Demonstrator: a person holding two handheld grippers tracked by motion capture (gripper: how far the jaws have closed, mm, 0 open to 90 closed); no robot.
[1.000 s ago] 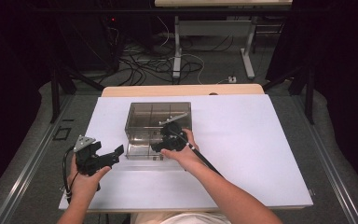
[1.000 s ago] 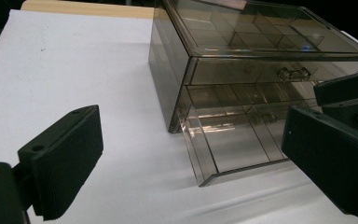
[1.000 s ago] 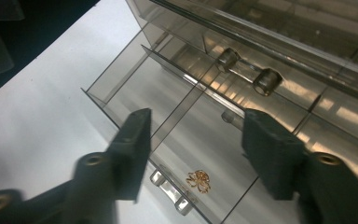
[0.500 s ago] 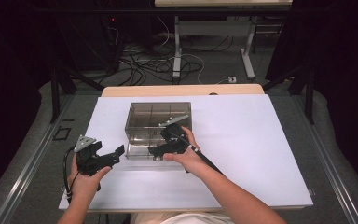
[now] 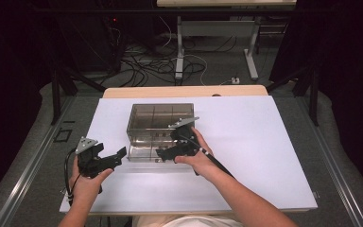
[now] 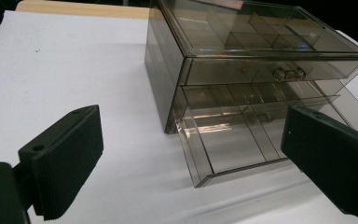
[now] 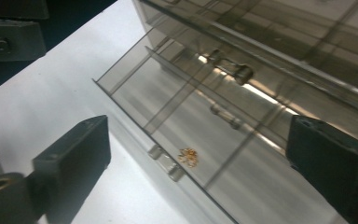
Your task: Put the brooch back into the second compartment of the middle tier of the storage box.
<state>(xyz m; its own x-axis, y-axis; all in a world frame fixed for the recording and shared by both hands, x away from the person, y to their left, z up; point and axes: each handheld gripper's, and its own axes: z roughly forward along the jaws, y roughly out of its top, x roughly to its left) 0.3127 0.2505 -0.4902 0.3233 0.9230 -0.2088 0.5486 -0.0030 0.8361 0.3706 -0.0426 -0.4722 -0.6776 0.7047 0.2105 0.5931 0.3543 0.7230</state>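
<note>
A drawer cabinet (image 5: 159, 124) stands on the table (image 5: 264, 142), its bottom drawer (image 6: 235, 149) pulled out toward the person. A small piece of jewellery (image 7: 188, 157) lies in that drawer, near its front wall. The left gripper (image 5: 105, 160) sits left of the drawer, the right gripper (image 5: 170, 152) over its front edge

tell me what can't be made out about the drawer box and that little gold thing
- Gold piece in the pulled-out bottom drawer, right gripper view: too small and blurred to identify.
- Drawer box, high view: the right gripper and hand cover the drawer's right front.
- Box's right end, left gripper view: hidden behind the left gripper's black jaw.
</note>
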